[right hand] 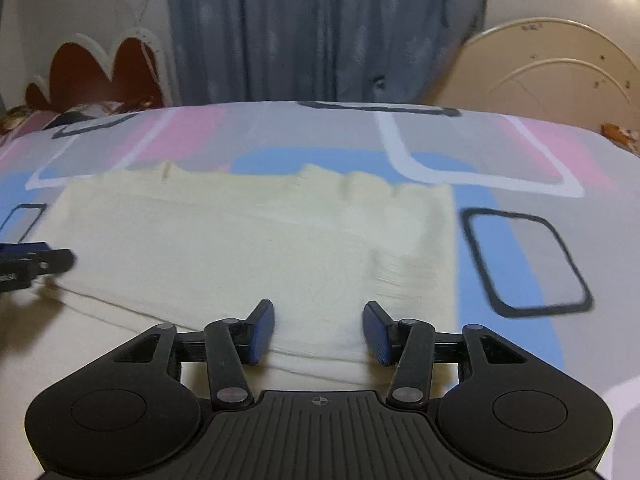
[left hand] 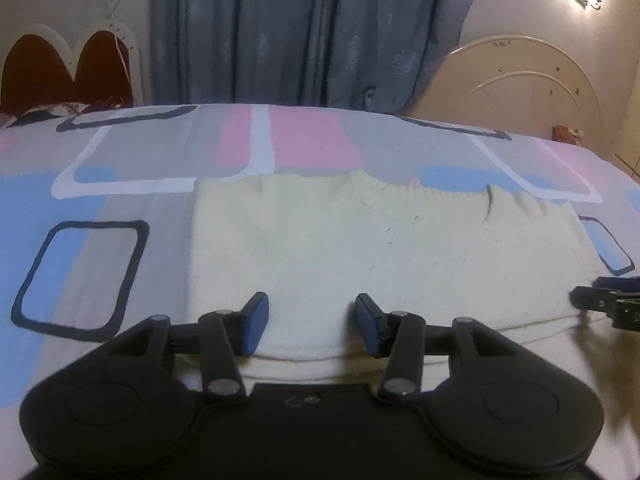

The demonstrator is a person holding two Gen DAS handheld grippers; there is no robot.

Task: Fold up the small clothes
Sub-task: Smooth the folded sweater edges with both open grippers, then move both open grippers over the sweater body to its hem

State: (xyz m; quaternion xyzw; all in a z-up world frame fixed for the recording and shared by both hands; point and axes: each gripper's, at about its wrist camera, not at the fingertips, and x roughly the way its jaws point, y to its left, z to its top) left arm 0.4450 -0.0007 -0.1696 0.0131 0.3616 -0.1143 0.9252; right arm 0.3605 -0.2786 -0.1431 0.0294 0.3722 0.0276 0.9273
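A pale yellow knit garment (left hand: 360, 248) (right hand: 240, 248) lies folded flat on the patterned bedspread (left hand: 160, 152) (right hand: 532, 264), with a doubled edge along its near side. My left gripper (left hand: 311, 314) hovers open over the garment's near left part, with cloth below its blue pads (left hand: 256, 326) but nothing pinched. My right gripper (right hand: 319, 320) stands open over the near right part, with nothing gripped between its fingers either. Each gripper shows at the edge of the other's view: the right gripper (left hand: 604, 300) and the left gripper (right hand: 36, 264).
A blue-grey curtain (left hand: 304, 32) hangs behind the bed. A cream arched headboard (left hand: 532, 80) stands at the back right and a dark red scalloped one (left hand: 60, 68) at the back left. The bedspread extends on both sides of the garment.
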